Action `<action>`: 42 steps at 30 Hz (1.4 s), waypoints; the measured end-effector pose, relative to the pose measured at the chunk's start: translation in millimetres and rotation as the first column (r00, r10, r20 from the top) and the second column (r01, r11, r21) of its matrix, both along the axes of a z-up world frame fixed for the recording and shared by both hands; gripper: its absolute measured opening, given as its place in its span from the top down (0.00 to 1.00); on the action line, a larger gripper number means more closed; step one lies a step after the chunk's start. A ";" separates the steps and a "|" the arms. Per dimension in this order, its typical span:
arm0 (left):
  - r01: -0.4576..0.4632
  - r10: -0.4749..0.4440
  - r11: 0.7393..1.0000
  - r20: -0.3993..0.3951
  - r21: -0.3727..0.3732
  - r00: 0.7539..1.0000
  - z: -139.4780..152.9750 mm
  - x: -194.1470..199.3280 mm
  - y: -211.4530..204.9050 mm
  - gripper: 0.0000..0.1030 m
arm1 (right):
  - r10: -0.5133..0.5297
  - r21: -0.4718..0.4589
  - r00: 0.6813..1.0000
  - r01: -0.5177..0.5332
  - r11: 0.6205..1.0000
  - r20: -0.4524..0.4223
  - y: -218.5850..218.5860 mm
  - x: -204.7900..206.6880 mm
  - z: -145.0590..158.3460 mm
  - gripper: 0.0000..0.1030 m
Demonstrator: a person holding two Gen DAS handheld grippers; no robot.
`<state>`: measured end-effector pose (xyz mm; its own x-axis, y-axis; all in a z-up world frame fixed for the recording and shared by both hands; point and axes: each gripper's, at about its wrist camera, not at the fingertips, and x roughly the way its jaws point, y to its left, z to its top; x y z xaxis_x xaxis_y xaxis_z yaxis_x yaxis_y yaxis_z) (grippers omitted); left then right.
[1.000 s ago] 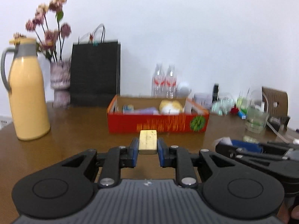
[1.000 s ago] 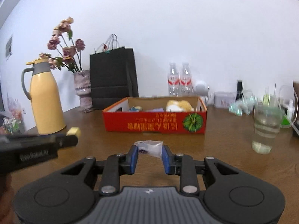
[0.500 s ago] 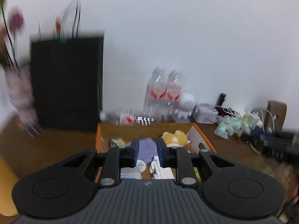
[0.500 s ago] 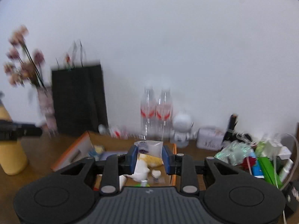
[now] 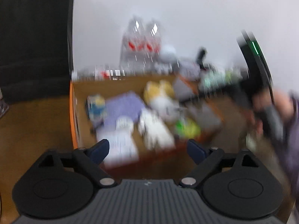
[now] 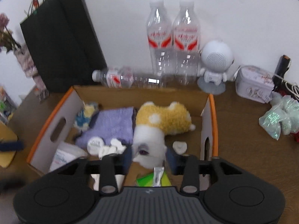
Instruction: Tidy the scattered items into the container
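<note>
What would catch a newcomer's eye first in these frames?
The orange-rimmed cardboard box in the middle, with a yellow plush toy beside a purple cloth inside. Behind it, two clear bottles stand against the white wall, a third lying at their feet.

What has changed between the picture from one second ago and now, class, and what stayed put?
Both hand-held grippers moved from over the table to above the cardboard box. The left hand-held gripper, which gripped a yellowish block, is opening and empty. The right hand-held gripper is opening around its small clear bag. The black bag and standing bottles stayed.
</note>
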<state>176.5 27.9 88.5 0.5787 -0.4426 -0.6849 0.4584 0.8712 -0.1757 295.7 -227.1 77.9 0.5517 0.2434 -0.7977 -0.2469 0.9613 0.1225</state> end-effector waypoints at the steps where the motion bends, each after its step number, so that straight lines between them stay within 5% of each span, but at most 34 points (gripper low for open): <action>1: 0.005 -0.005 1.000 -0.028 0.019 1.000 -16.7 -6.3 -2.1 0.11 | 0.004 -0.011 1.000 -0.004 1.000 0.005 -0.4 -2.3 0.0 0.34; 3: 0.000 0.004 0.996 -0.044 0.085 0.999 -43.8 -7.7 -12.2 0.17 | 0.013 -0.012 1.000 -0.013 1.000 0.004 -1.7 -5.0 1.0 0.26; 6: -0.038 0.049 0.978 -0.047 0.207 0.998 -71.0 5.7 -29.4 0.43 | -0.012 -0.014 0.999 0.012 1.000 -0.041 -3.1 -2.0 1.3 0.24; 8: -0.041 0.044 0.974 -0.010 0.224 0.999 -74.7 6.0 -32.8 0.48 | -0.018 -0.026 0.998 0.017 1.000 -0.063 -1.5 -4.6 -0.7 0.23; 10: -0.012 0.015 0.977 -0.013 0.214 1.000 -73.6 5.1 -34.5 0.79 | 0.013 -0.026 0.996 -0.015 1.000 -0.083 0.5 -12.2 -3.6 0.22; 13: -0.032 0.025 0.972 0.034 0.234 0.999 -58.9 -9.7 -39.9 0.80 | 0.008 -0.067 0.996 -0.015 0.998 -0.092 2.1 -19.9 -8.4 0.21; 16: -0.039 0.029 0.992 0.077 0.123 0.997 -23.5 -23.1 -33.8 0.80 | -0.019 -0.127 0.998 0.010 0.992 -0.066 3.2 -26.1 -13.9 0.21; 21: -0.078 0.079 0.997 0.167 -0.013 0.983 60.1 2.8 -21.1 0.80 | -0.013 -0.075 0.998 0.008 0.997 -0.066 3.0 -30.2 -12.8 0.21; 25: -0.130 0.130 0.991 -0.004 -0.019 0.992 68.1 93.1 -34.0 0.80 | 0.002 -0.040 0.998 -0.004 0.999 -0.060 5.0 -29.6 1.8 0.20; 29: -0.172 0.186 0.982 -0.265 0.072 0.946 26.0 161.4 -53.3 0.79 | -0.006 0.046 0.986 0.014 0.999 -0.168 -1.4 -9.2 6.7 0.15; 32: -0.169 0.219 0.968 -0.302 0.184 0.928 2.3 165.1 -61.1 0.76 | -0.017 0.075 0.962 0.039 0.996 -0.272 -6.7 8.8 1.9 0.15; 34: -0.179 0.240 0.964 -0.346 0.199 0.907 -4.2 167.0 -58.4 0.49 | -0.039 0.066 0.949 0.063 0.996 -0.314 -8.4 18.4 -1.0 0.15; 37: -0.205 0.268 0.956 -0.342 0.209 0.901 7.3 164.1 -49.4 0.25 | -0.057 0.050 0.938 0.079 0.996 -0.341 -6.4 24.4 -2.4 0.14; 42: -0.258 0.322 0.937 -0.296 0.235 0.899 38.9 154.9 -33.5 0.06 | -0.046 0.045 0.938 0.065 0.997 -0.343 -3.4 17.0 4.5 0.07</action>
<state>331.4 -5.6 127.4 0.3928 -0.1360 -0.9095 0.1255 0.9877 -0.0935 312.7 -230.5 82.5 0.2618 0.2685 -0.9270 -0.1277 0.9617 0.2425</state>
